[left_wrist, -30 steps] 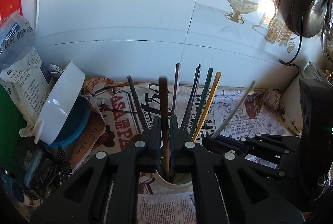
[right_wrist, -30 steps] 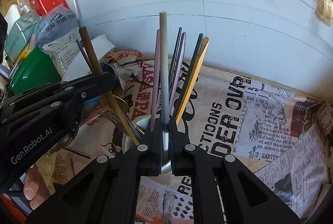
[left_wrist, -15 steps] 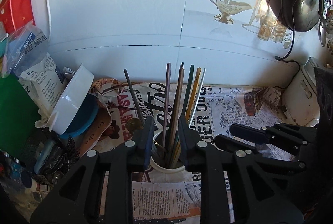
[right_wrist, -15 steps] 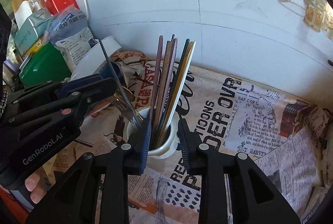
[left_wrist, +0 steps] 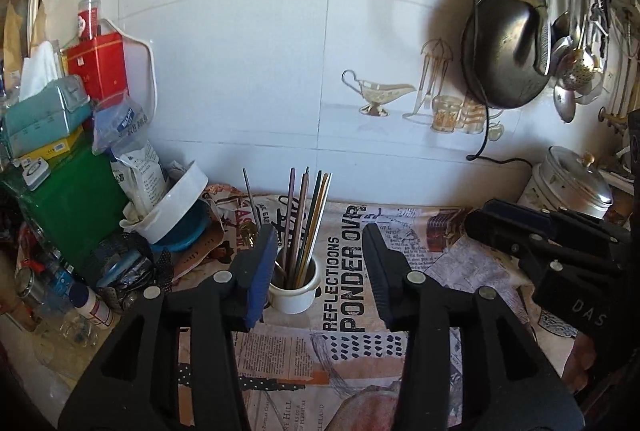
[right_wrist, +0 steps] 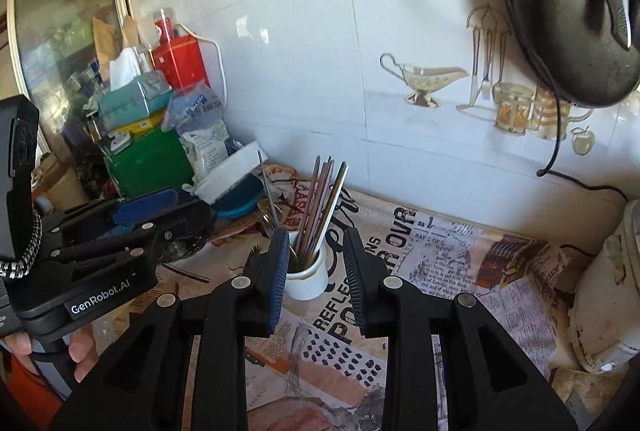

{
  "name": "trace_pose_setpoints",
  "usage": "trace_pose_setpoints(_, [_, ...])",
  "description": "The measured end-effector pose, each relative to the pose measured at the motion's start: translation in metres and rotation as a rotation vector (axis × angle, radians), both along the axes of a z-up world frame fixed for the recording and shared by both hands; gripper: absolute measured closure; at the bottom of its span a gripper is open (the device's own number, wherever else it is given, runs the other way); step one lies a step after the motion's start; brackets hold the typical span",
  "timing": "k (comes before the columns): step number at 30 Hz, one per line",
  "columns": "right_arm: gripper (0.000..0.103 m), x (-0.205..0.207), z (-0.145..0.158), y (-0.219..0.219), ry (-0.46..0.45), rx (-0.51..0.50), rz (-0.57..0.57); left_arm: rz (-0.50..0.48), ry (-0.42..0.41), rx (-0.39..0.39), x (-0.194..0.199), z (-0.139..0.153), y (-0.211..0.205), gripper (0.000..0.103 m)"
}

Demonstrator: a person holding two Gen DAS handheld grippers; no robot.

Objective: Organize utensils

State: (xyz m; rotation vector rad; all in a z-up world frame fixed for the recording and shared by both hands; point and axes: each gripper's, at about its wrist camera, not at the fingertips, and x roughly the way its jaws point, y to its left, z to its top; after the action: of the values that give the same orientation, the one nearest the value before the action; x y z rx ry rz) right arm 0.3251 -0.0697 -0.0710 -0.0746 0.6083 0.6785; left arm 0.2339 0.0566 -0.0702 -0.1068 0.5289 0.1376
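Note:
A small white cup (left_wrist: 295, 294) stands on the newspaper-covered counter and holds several upright chopsticks (left_wrist: 310, 219) and a fork. It also shows in the right wrist view (right_wrist: 307, 281) with the chopsticks (right_wrist: 322, 207) leaning together. My left gripper (left_wrist: 318, 255) is open and empty, pulled back from the cup, which sits just inside its left finger. My right gripper (right_wrist: 316, 257) is open and empty, with the cup between its fingertips but further away. The right gripper also shows at the right of the left wrist view (left_wrist: 552, 243).
A white bowl on a blue dish (left_wrist: 176, 209) leans at the left among boxes and bags (left_wrist: 72, 191). A black pan (left_wrist: 506, 47) and utensils hang on the tiled wall at the right. A metal lidded pot (left_wrist: 570, 187) stands at the right.
Both grippers let go of their chopsticks, which now stand in the cup. Both have opened wide and drawn back and up from the cup.

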Motion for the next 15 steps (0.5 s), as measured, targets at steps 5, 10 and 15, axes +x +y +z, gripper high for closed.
trace_pose_setpoints(5, [0.078,-0.046,0.036,-0.025,-0.104,0.085,-0.024,-0.012,-0.135,0.06,-0.056,0.036,-0.021,0.053])
trace_pose_setpoints(10, [0.078,-0.102,0.066,-0.049,-0.216,0.158,-0.083,-0.019,-0.266,0.101,-0.114,0.061,-0.031,0.05])
trace_pose_setpoints(15, [0.078,-0.16,0.086,-0.06,-0.316,0.196,-0.157,-0.032,-0.349,0.105,-0.172,0.076,-0.034,0.039])
